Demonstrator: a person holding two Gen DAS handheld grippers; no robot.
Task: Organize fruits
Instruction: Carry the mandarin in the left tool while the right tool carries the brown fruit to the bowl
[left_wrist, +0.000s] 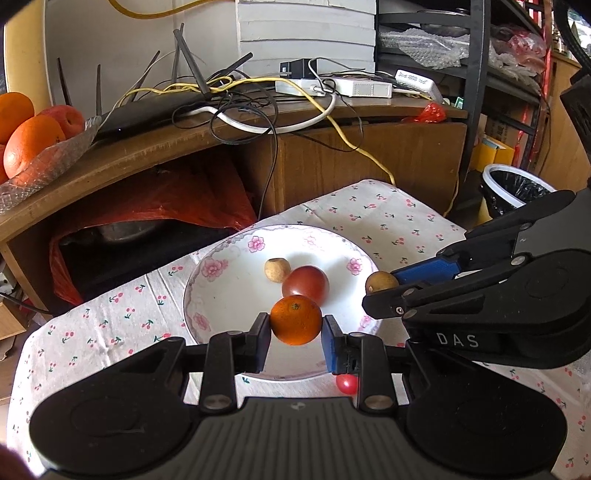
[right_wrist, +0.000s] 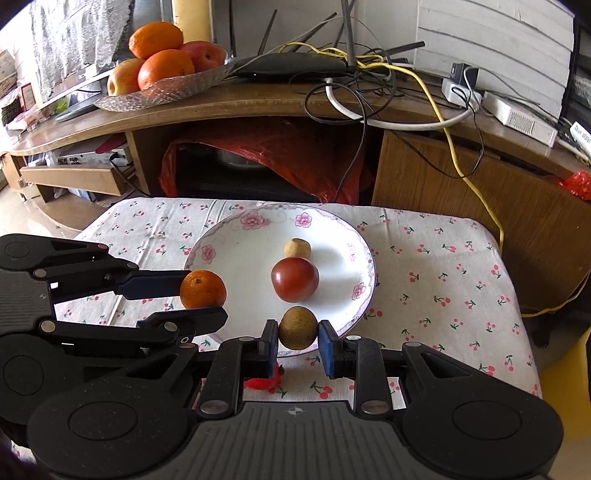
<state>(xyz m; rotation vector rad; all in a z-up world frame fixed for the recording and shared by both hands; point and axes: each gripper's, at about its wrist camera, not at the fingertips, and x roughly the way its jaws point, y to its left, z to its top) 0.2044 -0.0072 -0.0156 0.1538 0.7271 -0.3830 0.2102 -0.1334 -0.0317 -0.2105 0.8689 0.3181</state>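
Note:
My left gripper (left_wrist: 295, 326) is shut on a small orange (left_wrist: 295, 319) and holds it over the near rim of a white flowered plate (left_wrist: 221, 284). My right gripper (right_wrist: 297, 336) is shut on a small brown-green fruit (right_wrist: 297, 328) at the plate's (right_wrist: 229, 258) near rim. On the plate lie a dark red tomato (right_wrist: 294, 278) and a small tan round fruit (right_wrist: 297, 248). In the left wrist view the right gripper (left_wrist: 384, 286) holds its fruit (left_wrist: 381, 281) at the plate's right edge. In the right wrist view the left gripper (right_wrist: 203, 295) holds the orange (right_wrist: 202, 288) at the plate's left edge.
A small red fruit (left_wrist: 347, 384) lies on the cherry-print cloth (left_wrist: 110, 325) just in front of the plate. Behind the table stands a wooden cabinet (right_wrist: 461, 184) with tangled cables, a router, and a glass dish of oranges and apples (right_wrist: 162, 70). A bin (left_wrist: 513, 188) stands at right.

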